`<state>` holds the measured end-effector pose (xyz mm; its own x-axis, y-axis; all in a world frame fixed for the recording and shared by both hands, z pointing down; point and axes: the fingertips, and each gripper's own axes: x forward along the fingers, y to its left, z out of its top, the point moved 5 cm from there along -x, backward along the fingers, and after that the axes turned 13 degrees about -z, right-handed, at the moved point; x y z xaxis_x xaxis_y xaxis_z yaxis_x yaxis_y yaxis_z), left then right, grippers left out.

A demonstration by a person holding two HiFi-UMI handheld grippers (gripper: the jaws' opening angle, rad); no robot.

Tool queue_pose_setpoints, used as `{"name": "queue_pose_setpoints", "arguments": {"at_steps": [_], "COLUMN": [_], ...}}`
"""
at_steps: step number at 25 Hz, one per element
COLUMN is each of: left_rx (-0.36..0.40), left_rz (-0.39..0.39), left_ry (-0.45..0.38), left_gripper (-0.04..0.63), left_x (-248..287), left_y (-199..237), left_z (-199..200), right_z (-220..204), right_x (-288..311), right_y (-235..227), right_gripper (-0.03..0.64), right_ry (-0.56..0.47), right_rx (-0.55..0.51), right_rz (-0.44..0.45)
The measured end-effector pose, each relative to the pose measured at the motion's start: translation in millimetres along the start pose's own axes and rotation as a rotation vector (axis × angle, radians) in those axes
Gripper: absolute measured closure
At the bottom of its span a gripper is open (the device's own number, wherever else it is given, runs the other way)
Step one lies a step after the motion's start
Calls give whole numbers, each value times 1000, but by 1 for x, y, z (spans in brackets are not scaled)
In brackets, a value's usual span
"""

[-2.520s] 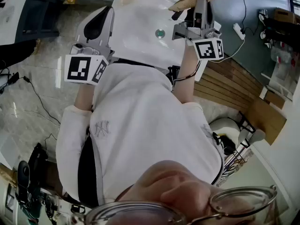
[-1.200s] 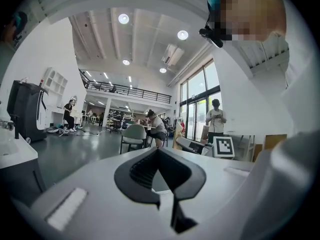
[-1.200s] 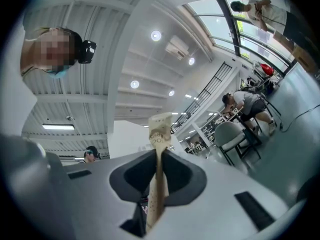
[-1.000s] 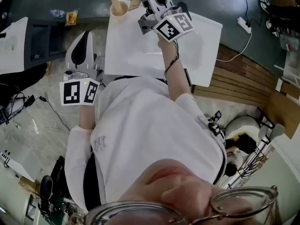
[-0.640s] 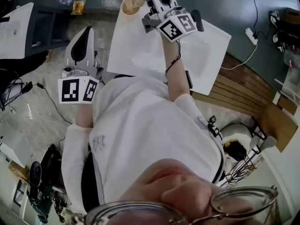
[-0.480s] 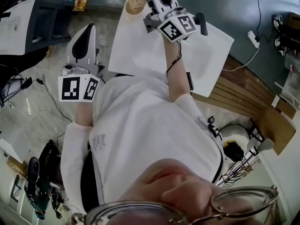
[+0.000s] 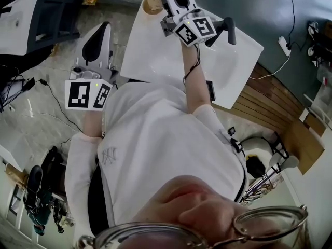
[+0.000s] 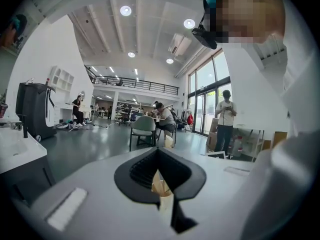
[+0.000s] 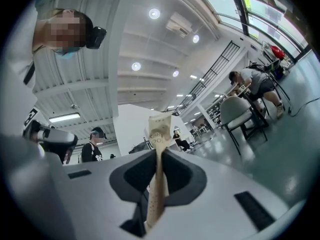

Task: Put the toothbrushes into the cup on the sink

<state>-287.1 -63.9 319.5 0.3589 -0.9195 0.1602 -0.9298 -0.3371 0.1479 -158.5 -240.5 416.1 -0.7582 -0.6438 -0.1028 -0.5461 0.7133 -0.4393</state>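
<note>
Right gripper [image 9: 159, 154] pinches the wrapped toothbrush [image 9: 160, 129], upright between its jaws; the cup [image 7: 151, 7] sits just beside.

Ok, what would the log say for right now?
phase: carrying wrapped toothbrush to cup | right gripper: shut on wrapped toothbrush | cup: on sink corner

- The white sink [image 7: 233, 71] is a flat, square-cornered top with a shallow basin.
- A tan cup [image 7: 151, 6] stands on its far left corner.
- A black tap [image 7: 226, 29] stands near its far edge, toward the right corner.
</note>
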Motion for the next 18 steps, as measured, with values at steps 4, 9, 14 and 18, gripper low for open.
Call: {"name": "queue_pose_setpoints", "arguments": {"at_steps": [4,9,14,18], "left_rx": [2,4,6,5], "left_rz": [0,-5,-12,-10], "left_ry": [5,9,8,0], "left_gripper": [594,594,595,595], "left_x": [-2,0,2,1], "left_y": [2,0,-1,0], "left_z": [-3,-3,-1,1], "right_z": [-15,-28,-39,-42], "right_x": [2,1,2,3], "right_y": [3,5,4,5], "right_gripper": [574,574,574,574], "right_ry": [22,49,76,91], "right_rx": [-24,-55,-80,-103], "right_rz": [-2,-2,-18,-24]}}
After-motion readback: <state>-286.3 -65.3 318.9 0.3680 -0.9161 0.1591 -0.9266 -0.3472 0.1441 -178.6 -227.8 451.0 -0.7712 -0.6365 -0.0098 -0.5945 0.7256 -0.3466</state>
